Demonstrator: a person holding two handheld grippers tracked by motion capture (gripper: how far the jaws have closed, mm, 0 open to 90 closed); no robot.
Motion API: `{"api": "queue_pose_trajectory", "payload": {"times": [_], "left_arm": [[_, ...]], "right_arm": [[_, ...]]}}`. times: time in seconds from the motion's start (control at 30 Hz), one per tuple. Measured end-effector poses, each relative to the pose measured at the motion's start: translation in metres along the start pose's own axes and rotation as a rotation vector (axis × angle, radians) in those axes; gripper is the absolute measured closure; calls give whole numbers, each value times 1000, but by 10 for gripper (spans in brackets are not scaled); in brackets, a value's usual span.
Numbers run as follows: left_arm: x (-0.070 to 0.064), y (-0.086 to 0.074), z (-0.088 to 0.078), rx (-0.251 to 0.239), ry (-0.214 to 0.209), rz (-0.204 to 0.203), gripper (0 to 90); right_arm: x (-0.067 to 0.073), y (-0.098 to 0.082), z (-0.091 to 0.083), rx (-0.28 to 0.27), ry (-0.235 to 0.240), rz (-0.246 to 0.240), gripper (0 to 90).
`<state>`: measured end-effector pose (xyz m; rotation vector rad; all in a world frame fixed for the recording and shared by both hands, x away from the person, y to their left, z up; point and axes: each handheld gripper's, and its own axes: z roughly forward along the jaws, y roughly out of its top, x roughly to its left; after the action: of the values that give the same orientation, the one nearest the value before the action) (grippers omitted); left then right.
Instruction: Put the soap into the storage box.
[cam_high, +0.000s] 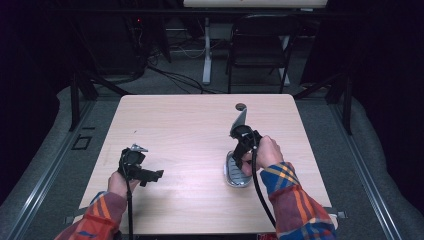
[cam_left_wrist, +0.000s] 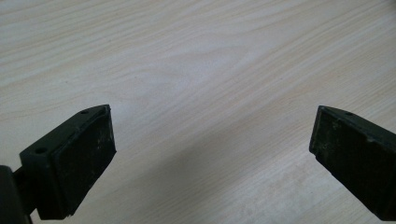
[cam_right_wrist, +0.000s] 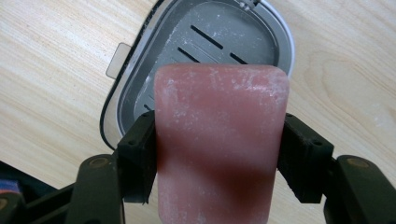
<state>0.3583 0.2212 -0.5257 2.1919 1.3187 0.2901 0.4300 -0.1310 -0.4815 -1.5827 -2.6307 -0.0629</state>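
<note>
Clamping pink soap bar (cam_right_wrist: 219, 140) between both jaws, right gripper (cam_right_wrist: 219, 154) hovers above grey slotted soap dish (cam_right_wrist: 140, 84). Left gripper (cam_left_wrist: 210, 154) spread wide, empty, over bare table (cam_left_wrist: 196, 56).

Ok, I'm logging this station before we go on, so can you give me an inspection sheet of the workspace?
Surface: light wood table, bare around the things, with a small dark round hole near the far edge.
Job's things: pink soap bar clamped over a grey slotted soap dish.
Clutter: nothing seen.
Grippers: left tongs open above bare wood; right tongs shut on the bar.
Cables: one black cable trails from each gripper.
Surroundings: dark room, black chair, floor cables.
</note>
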Motion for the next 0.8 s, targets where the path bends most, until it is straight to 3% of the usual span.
{"api": "queue_pose_trajectory", "payload": {"times": [0.07,0.13,0.17,0.53,0.8], "left_arm": [[0,0,0,0,-1,1,2],[0,0,0,-2,-1,3,2],[0,0,0,-1,-1,-1,2],[-1,0,0,1,-1,4,2],[-1,0,1,2,0,5,2]], "right_arm": [[-1,5,-2,61,-22,-44,370],[0,7,-1,74,-30,-49,370],[2,7,2,51,-24,-24,370],[8,11,10,74,-46,-20,370],[8,12,15,67,-50,26,370]]}}
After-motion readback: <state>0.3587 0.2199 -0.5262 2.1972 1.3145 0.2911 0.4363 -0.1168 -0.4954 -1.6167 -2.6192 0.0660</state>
